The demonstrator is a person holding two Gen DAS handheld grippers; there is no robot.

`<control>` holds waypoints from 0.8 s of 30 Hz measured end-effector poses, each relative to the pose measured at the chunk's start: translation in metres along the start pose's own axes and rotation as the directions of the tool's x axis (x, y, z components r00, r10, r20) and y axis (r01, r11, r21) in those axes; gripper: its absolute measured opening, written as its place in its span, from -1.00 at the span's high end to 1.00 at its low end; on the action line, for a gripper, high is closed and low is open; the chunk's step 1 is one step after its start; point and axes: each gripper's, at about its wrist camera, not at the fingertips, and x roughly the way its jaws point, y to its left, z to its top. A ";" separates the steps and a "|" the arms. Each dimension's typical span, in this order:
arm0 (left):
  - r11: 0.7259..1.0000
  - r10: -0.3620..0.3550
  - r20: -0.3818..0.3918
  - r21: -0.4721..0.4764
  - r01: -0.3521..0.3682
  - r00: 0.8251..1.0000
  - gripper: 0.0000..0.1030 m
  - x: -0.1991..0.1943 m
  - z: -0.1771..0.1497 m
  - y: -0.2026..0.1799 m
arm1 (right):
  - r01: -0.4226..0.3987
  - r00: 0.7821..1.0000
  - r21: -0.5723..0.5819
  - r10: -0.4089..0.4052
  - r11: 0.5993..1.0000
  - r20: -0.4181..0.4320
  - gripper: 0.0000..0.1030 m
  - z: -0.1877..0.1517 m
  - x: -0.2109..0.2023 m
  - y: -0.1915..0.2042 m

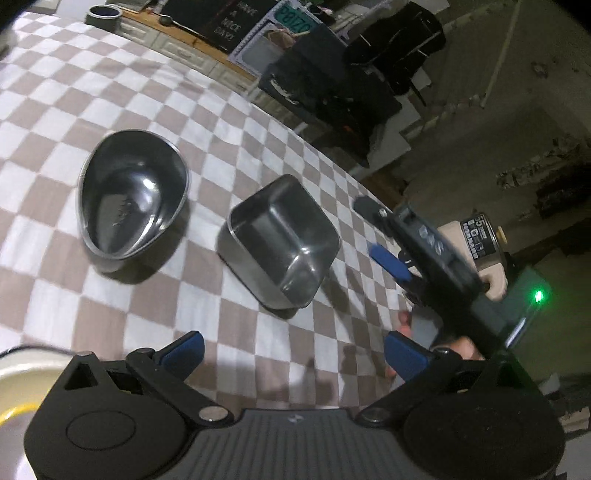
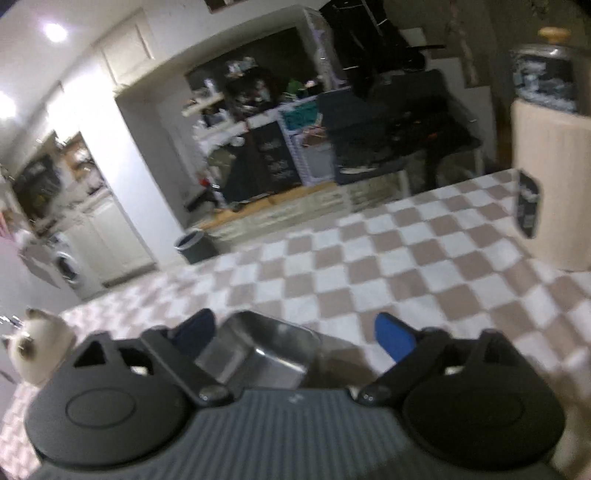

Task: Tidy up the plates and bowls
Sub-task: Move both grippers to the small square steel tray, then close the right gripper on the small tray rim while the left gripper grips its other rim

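Observation:
On the checked cloth stand two steel bowls: an oval one to the left and a rectangular one to its right. My left gripper hangs open short of the rectangular bowl, with nothing between its blue pads. My right gripper comes in from the right, its tips just beside that bowl's right wall. In the right wrist view the rectangular bowl shows low between the fingers of my right gripper, nearer the left one. The jaws stand wide and the pads do not press on it.
A cream cylinder with a dark jar on top stands at the table's right side. A grey cup sits at the far edge. A cream dish lies by my left gripper. A pale cat is at the left. The table edge runs close behind the rectangular bowl.

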 end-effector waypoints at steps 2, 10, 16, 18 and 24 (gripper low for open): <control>0.997 -0.024 0.012 0.067 0.023 1.000 -0.94 0.004 0.003 -0.007 | -0.042 0.999 0.084 0.044 0.996 -0.019 -0.45 0.004 0.009 -0.003; 0.992 0.038 -0.037 0.124 -0.033 0.999 -0.64 0.027 0.007 0.001 | -0.087 0.995 0.062 0.090 0.994 -0.046 -0.38 0.004 0.035 0.005; 0.996 0.009 -0.008 0.089 -0.008 1.000 -0.58 0.030 0.017 0.009 | -0.106 0.991 0.006 0.106 0.994 -0.085 -0.03 0.008 0.036 0.012; 0.998 -0.018 0.002 0.067 0.017 1.000 -0.54 0.030 0.020 0.011 | -0.114 0.988 -0.014 0.112 0.993 -0.106 0.09 0.011 0.036 0.011; 1.000 -0.029 0.011 0.007 0.028 1.000 -0.44 0.033 0.025 0.016 | -0.111 0.965 -0.112 0.080 0.987 -0.250 0.22 0.006 0.034 0.015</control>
